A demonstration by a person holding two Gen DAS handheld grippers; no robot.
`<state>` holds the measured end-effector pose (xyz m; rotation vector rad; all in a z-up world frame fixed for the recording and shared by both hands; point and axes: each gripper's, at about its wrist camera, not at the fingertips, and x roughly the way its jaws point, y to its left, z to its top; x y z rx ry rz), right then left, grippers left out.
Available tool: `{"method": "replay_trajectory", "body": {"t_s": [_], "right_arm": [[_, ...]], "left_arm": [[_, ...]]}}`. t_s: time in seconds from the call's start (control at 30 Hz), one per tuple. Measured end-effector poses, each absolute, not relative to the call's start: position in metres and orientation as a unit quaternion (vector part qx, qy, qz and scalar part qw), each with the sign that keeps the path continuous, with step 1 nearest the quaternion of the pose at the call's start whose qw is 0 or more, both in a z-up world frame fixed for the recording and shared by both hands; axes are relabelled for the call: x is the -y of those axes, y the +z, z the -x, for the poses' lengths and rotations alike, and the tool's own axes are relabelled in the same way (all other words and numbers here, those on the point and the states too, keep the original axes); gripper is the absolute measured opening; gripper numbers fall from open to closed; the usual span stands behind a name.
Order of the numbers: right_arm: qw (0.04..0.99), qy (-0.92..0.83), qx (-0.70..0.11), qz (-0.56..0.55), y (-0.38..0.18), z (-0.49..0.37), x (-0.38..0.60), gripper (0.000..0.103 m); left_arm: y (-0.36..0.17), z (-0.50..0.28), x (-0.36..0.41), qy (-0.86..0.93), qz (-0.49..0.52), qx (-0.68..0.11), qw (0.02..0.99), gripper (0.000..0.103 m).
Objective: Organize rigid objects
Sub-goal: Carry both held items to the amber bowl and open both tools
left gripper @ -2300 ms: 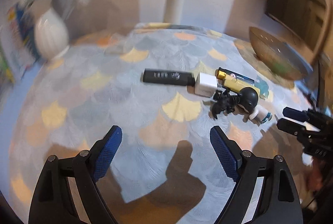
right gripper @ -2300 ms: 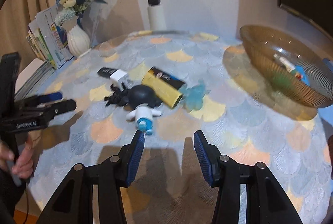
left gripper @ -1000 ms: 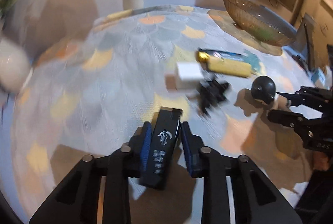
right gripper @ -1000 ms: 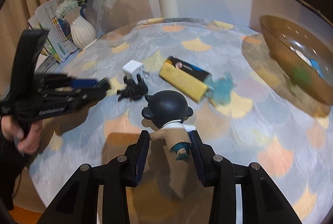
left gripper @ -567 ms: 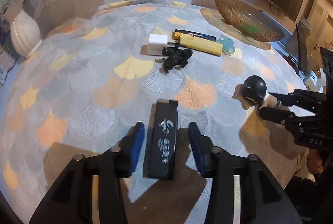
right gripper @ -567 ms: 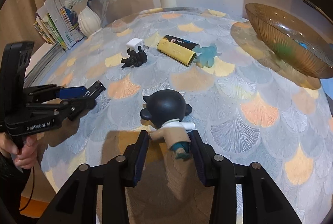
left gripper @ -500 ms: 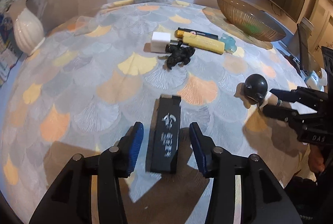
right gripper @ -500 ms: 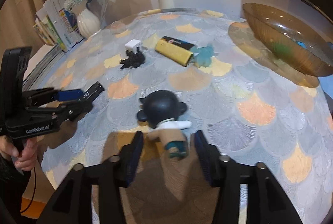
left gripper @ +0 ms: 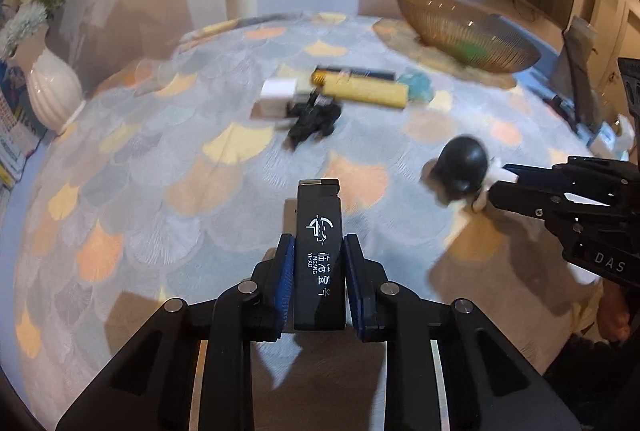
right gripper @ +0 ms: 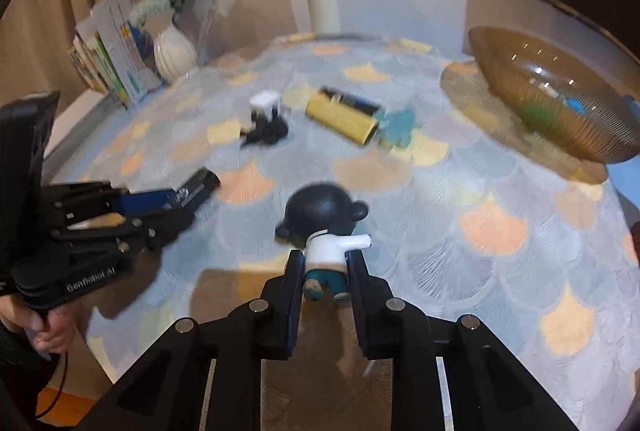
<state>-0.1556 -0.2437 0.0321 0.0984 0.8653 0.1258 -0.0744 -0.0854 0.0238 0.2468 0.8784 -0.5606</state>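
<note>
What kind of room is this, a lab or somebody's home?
Most likely a home living or dining room. A round table wears a scallop-patterned cloth, a white vase of blue flowers stands beside stacked magazines, and an amber ribbed glass bowl sits near the table's edge.

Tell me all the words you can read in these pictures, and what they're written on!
"INGANG YIHAO": black bar in the left gripper; the white characters beside it are unclear.
"DAS": right gripper body, seen from the left camera.
"GenRobot.AI": left gripper body, seen from the right camera.
Booklets by the vase and the yellow box: print too blurred.
</note>
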Motion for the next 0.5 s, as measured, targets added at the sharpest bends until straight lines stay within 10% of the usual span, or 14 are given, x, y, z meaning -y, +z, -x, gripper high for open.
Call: {"method": "replay_trajectory", "body": {"t_s": [0.5], "right_arm": [[0.933,-0.048,-0.347,-0.081,0.096,0.161,0.347,0.021]], "left_arm": [[0.116,0.05,0.192,-0.346,-0.141,-0.319,0.871,0.021]]}}
